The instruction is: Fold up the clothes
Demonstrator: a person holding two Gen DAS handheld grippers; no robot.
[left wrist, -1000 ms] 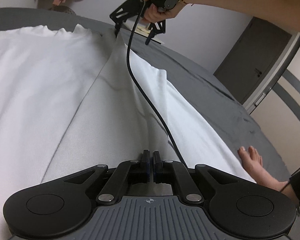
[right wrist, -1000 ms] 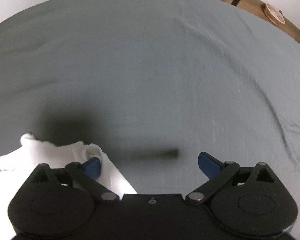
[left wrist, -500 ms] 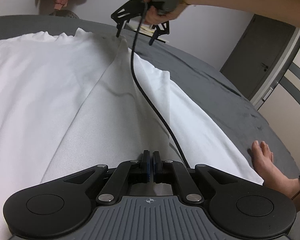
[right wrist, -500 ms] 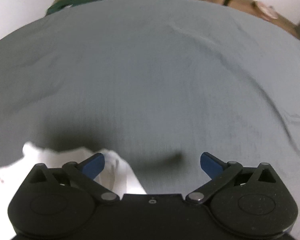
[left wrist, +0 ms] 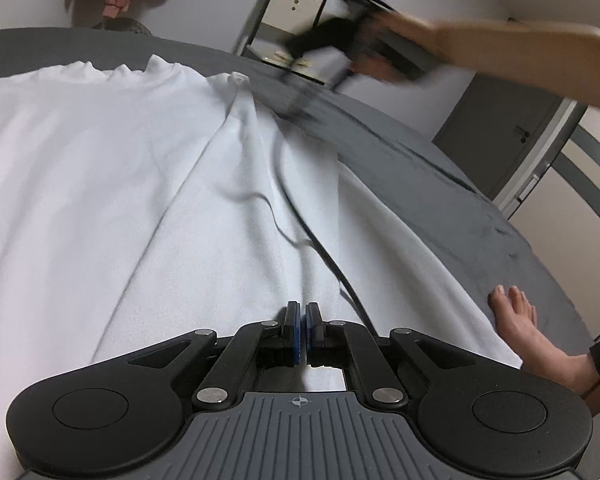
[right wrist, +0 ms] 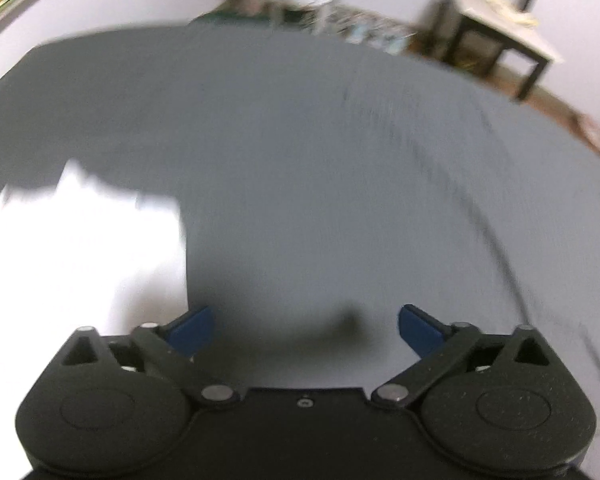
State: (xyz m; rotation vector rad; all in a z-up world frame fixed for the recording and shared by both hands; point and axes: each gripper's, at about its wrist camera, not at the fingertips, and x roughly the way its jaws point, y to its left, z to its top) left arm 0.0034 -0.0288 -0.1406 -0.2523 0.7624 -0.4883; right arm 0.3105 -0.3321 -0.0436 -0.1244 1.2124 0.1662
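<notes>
a: left wrist view, and your left gripper (left wrist: 302, 330) has its blue pads pressed together, pinching a ridge of the white garment (left wrist: 148, 184) right at the tips.

b: that garment lies spread across the grey bed sheet (left wrist: 452, 200), with one long fold running away from your tips toward the far edge.

a: a black cable (left wrist: 320, 240) trails over the cloth. up top, your right gripper (left wrist: 332, 52) is raised off the bed, badly blurred, gripped in your hand (left wrist: 384, 64).

b: and a bare foot (left wrist: 520, 328) rests on the sheet beside the cloth's right edge.

a: over on the right wrist view, your right gripper (right wrist: 304, 326) has its blue fingers (right wrist: 192, 326) spread wide apart, nothing between them.

b: only grey bed sheet (right wrist: 320, 184) below it. the white garment (right wrist: 72, 240) sits off to the left, its edge just beside the left finger. i can't tell whether they touch, the frame is too smeared.

a: a small black table (right wrist: 508, 40) stands on the floor beyond the bed.
</notes>
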